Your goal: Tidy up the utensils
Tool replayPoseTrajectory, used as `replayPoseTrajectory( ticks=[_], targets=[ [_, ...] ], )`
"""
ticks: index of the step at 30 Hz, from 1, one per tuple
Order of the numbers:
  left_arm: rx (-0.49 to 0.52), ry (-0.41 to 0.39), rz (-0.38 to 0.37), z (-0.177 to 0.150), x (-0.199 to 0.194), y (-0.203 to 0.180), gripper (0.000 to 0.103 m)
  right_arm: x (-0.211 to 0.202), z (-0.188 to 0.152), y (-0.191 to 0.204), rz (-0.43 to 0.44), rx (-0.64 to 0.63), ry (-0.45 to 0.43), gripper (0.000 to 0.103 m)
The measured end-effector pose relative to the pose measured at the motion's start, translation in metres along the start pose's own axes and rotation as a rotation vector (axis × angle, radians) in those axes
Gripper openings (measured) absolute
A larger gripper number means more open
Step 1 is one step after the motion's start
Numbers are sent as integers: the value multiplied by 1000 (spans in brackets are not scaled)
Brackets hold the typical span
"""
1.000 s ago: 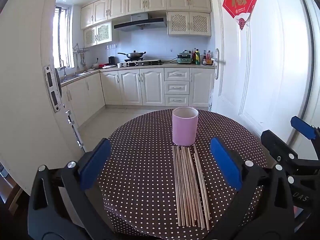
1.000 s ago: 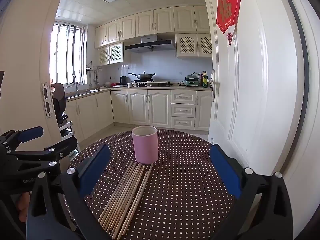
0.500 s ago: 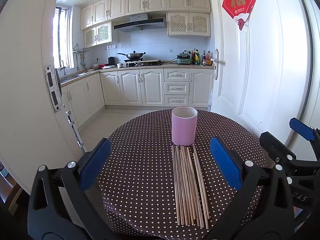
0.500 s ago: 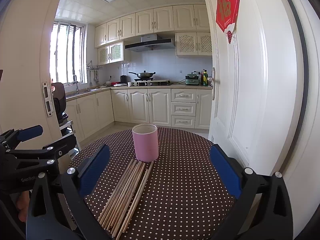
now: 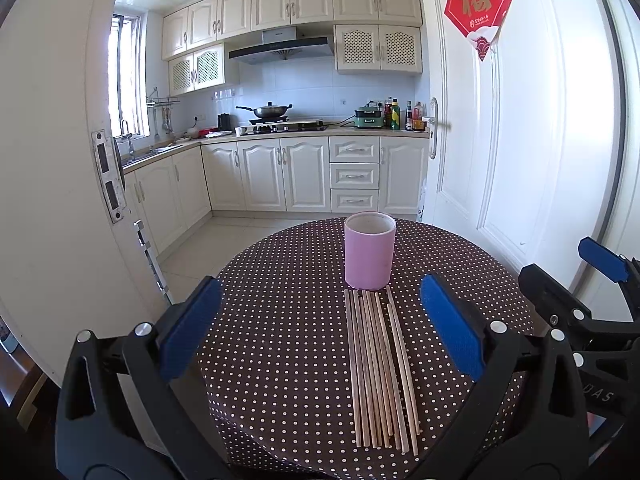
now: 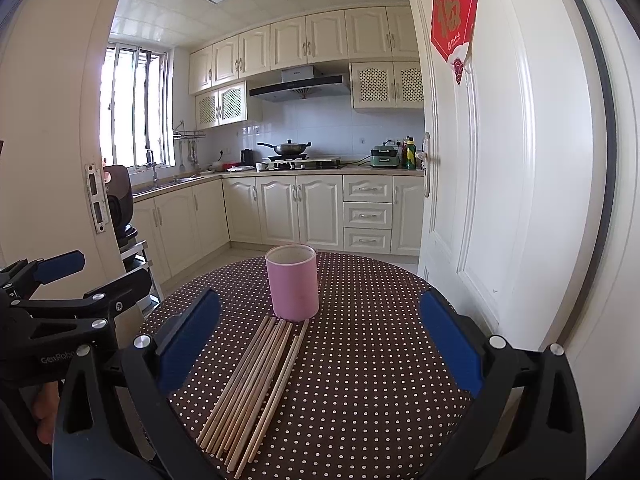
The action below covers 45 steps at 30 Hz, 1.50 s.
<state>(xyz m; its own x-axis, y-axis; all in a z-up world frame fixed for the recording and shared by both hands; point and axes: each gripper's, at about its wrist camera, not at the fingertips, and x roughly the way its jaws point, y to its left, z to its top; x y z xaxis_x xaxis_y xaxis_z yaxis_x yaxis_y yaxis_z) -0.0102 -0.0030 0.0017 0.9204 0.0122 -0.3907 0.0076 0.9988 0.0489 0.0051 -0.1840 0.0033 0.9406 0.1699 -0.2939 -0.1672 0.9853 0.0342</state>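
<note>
Several wooden chopsticks (image 5: 380, 368) lie side by side on a round table with a brown polka-dot cloth (image 5: 280, 320). An empty pink cylindrical holder (image 5: 370, 256) stands upright just beyond their far ends. My left gripper (image 5: 320, 328) is open and empty, above the table's near edge, left of the chopsticks. In the right wrist view the chopsticks (image 6: 256, 388) and holder (image 6: 293, 287) lie ahead to the left. My right gripper (image 6: 320, 344) is open and empty, to the right of the chopsticks.
A white door (image 5: 520, 140) stands open close to the table's right side, and a door frame (image 5: 60, 180) stands at the left. The kitchen with counters and cabinets (image 5: 304, 172) lies beyond the table. The other gripper shows at the frame edge in each view.
Both grippers have risen slightly and stay open. The chopsticks and holder have not moved.
</note>
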Motion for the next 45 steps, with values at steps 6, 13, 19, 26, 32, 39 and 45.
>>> replayPoseTrajectory(
  ticks=[6,13,19,26,32,39,45],
  targets=[
    [2,-2,3,0,-1,2,97,0,-1,0,1,0,1,96],
    [6,-5,8,2,0,-1,97,0,0,0,0,-2,0,96],
    [5,-5,7,2,0,0,97,0,-1,0,0,-1,3,96],
    [5,-4,7,1,0,0,97,2,-2,0,1,-3,9,96],
    [4,-3,8,1,0,0,97,2,-3,0,2,-4,10,96],
    [1,5,4,-2,2,1,97,4,-3,1,5,-3,18,96],
    [-1,16,0,-2,5,3,97,6,-3,2,5,-6,30,96]
  ],
)
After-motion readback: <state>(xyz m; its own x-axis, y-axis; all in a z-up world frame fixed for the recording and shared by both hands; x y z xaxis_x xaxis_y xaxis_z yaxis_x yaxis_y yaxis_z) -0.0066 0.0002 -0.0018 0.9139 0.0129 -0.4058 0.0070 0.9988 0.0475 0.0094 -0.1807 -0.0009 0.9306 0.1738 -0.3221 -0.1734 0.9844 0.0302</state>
